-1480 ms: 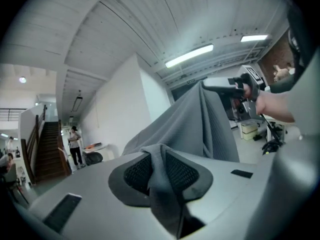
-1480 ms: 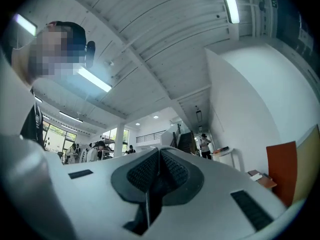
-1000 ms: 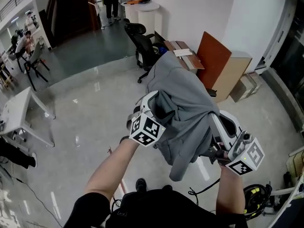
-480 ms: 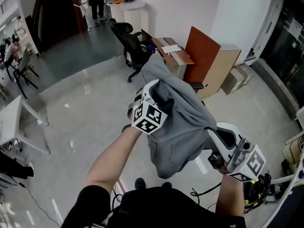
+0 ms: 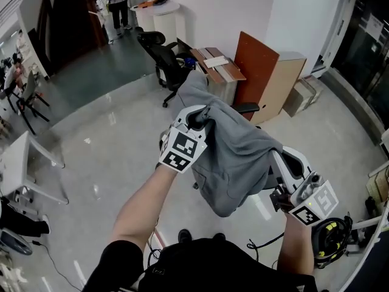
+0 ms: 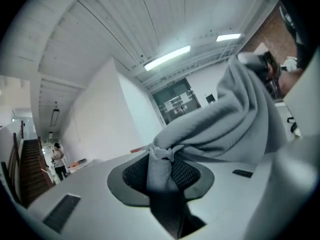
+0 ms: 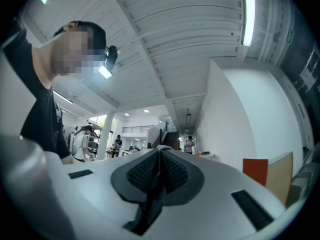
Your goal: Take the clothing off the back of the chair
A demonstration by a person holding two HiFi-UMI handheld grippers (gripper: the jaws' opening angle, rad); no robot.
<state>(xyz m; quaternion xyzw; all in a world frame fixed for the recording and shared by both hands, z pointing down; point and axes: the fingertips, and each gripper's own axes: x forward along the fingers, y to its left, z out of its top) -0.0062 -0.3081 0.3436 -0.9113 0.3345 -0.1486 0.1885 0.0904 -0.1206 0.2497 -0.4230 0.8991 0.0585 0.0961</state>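
Observation:
A grey garment point(image 5: 237, 157) hangs bunched in mid-air between my two grippers, hiding most of the chair beneath it; only a black armrest point(image 5: 245, 108) shows. My left gripper point(image 5: 197, 119) is at the garment's upper left. Its jaws are closing, and a twisted fold of the grey garment point(image 6: 240, 124) is pinched between the pads of the left gripper point(image 6: 161, 156). My right gripper point(image 5: 281, 163) sits at the garment's lower right edge. In the right gripper view, the right gripper point(image 7: 159, 156) is shut, pads together and empty.
Behind stand a black office chair point(image 5: 163, 58), a desk with boxes point(image 5: 216, 62), an orange board point(image 5: 258, 66) and a wooden cabinet point(image 5: 287, 84). A white table point(image 5: 24, 157) is at the left. A yellow-black device point(image 5: 331, 248) and cables lie at the lower right.
The left gripper's jaws have closed onto a fold of the grey garment, which is now more gathered and lifted. The right gripper stays shut at the garment's lower right.

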